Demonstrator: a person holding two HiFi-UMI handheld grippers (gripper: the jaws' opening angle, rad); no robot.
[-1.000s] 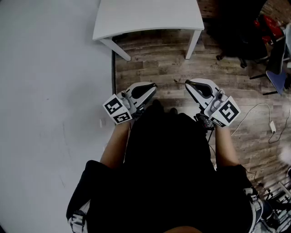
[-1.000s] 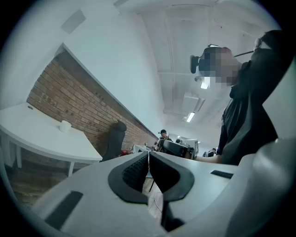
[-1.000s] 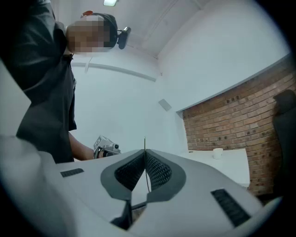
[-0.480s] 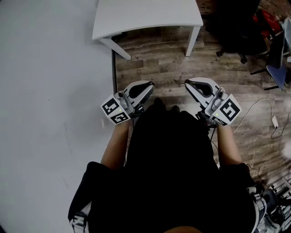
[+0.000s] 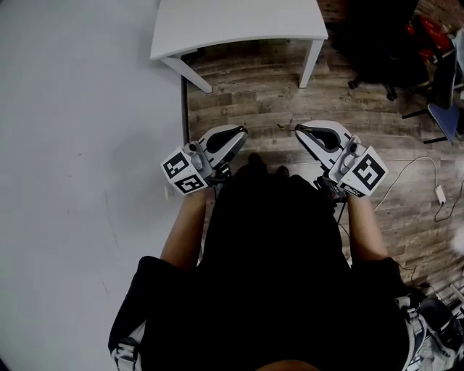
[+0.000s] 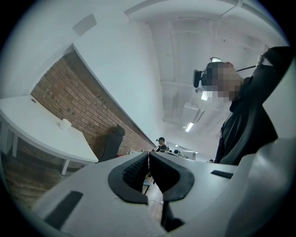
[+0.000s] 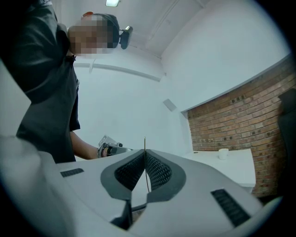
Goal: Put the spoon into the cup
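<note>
With our left gripper point(image 5: 241, 133) clamped shut on nothing and our right gripper point(image 5: 300, 132) pressed together too, we stand well back from the table point(image 5: 239, 22) where the cup point(image 7: 224, 153) sits, the spoon nowhere discernible, so the whole task lies ahead.

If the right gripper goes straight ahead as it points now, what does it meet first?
Probably nothing near: past the right gripper only the white wall shows. The table lies off to its right, the left gripper to its left.
</note>
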